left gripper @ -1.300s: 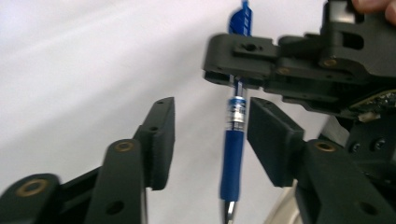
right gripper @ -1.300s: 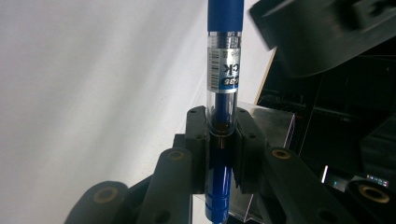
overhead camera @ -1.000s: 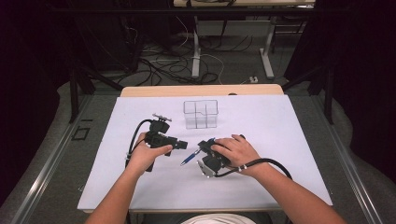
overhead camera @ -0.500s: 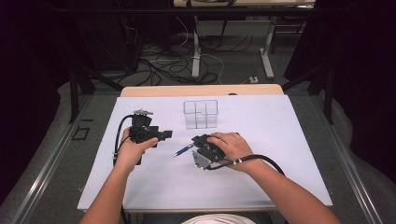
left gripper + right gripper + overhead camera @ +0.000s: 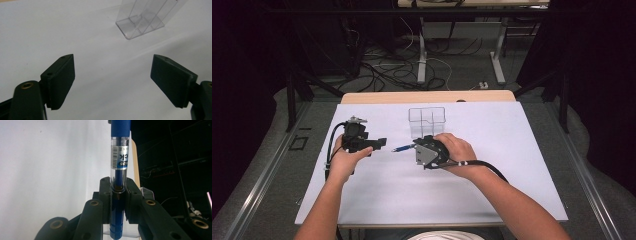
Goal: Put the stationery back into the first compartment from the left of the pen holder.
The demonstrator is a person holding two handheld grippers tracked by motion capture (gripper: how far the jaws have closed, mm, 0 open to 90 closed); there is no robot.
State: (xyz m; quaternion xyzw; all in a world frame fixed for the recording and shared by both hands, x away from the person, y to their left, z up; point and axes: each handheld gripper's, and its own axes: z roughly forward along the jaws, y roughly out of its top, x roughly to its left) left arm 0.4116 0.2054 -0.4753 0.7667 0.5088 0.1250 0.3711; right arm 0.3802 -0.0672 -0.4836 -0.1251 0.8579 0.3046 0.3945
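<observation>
Item: blue pen with a clear plastic barrel and printed label (image 5: 120, 167). In the right gripper view it stands in the middle of the frame, clamped crosswise between the two black jaws of the right gripper (image 5: 117, 188), which are closed tight on its lower barrel; the labelled part and blue upper section run up and out of the top edge. In the high view the same pen (image 5: 403, 148) sits just left of centre, sticking out leftward from the right gripper (image 5: 418, 148), above the white table cover (image 5: 492, 190).

Item: left gripper (image 5: 112, 80). Its jaws stand wide apart, lower left and lower right of its own view, with nothing between them. In the high view it (image 5: 379, 143) sits left of centre, apart from the pen tip.

Item: clear plastic divided organiser box (image 5: 427, 122), upright, above centre in the high view, just above the right gripper; seen again at upper right of the left gripper view (image 5: 142, 21).

Change: since half a second ago the left gripper has drawn away to the left, widening the gap to the pen; the right gripper has shifted slightly toward the box.

Obscured: the pen's tip is too small to make out in the high view; its upper end is cut off in the right gripper view. The box top is cropped in the left gripper view.
</observation>
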